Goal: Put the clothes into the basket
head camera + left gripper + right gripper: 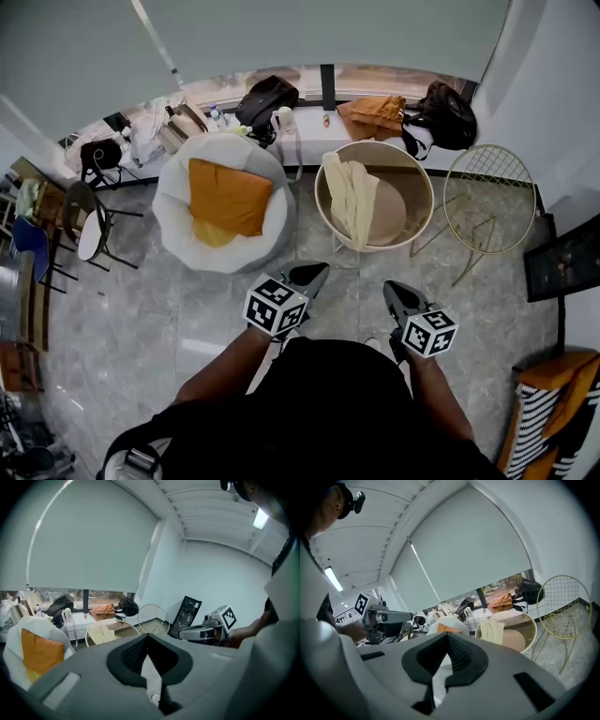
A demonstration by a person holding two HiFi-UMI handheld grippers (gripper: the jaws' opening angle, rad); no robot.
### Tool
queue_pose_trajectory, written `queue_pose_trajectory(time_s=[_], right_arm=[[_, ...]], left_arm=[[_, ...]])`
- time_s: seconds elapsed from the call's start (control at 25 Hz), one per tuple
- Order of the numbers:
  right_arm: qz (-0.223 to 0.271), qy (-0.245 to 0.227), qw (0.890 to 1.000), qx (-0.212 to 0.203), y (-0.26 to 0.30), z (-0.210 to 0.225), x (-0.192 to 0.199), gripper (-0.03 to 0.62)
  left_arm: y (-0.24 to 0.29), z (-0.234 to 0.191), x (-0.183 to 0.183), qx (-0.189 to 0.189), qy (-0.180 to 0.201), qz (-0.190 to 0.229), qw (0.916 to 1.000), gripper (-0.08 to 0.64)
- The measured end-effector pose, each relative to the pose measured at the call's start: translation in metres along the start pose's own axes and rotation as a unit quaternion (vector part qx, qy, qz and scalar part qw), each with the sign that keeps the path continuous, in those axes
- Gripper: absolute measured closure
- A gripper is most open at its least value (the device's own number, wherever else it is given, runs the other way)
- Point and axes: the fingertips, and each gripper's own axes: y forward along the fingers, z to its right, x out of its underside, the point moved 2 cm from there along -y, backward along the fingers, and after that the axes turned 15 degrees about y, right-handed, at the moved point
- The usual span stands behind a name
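1. Two grippers are held low in front of the person, side by side and a little apart: the left gripper (312,274) and the right gripper (394,291). Both point toward the basket and tip down a bit.
2. In the left gripper view, the left gripper's jaws are pressed together with nothing between them. In the right gripper view, the right gripper's jaws are together too, and they hold nothing.
3. A round tan basket (429,183) stands on the grey floor (347,281), past the gripper tips. The floor between the tips and the basket is bare.
4. A white soft seat (173,211) with an orange cushion (228,195) sits just beside the basket on the left. A gold wire stand (489,192) sits just beside it on the right. The window sill (309,127) runs behind it.
5. A cream cloth (349,197) hangs over the basket's left rim, with part of it inside. It is long and thin. Its long side runs from the far rim toward the person.
6. An orange cloth (373,114) lies bunched up on the sill behind the basket, between two black bags (265,98).
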Motion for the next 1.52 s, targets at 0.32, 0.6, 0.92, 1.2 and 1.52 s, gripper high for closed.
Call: queue_pose_trajectory(time_s=[0.32,0.6,0.92,1.2,1.52], right_arm=[[-0.004,0.002,1.000,-0.004,0.005,-0.003,-0.002,0.577],[-0.029,-0.033,0.999,-0.002,0.013,-0.012,0.007,0.577],[-0.039,-0.044,0.998,0.014,0.040,-0.025,0.004,0.576],[-0.049,-0.036,0.998,0.019,0.076,-0.049,0.018,0.576],[-0.069,-0.037,0.997,0.012,0.124,-0.097,0.053,0.575]], left_arm=[[0.002,-0.006,0.008,0.005,-0.050,-0.012,0.9987,0.560],[-0.003,-0.014,0.015,-0.012,-0.051,-0.019,0.9985,0.559],[-0.022,-0.032,0.036,-0.007,-0.049,-0.038,0.9980,0.560],[-0.049,-0.065,0.051,-0.013,-0.054,-0.034,0.9979,0.560],[-0.102,-0.108,0.091,-0.028,-0.065,-0.044,0.9965,0.560]])
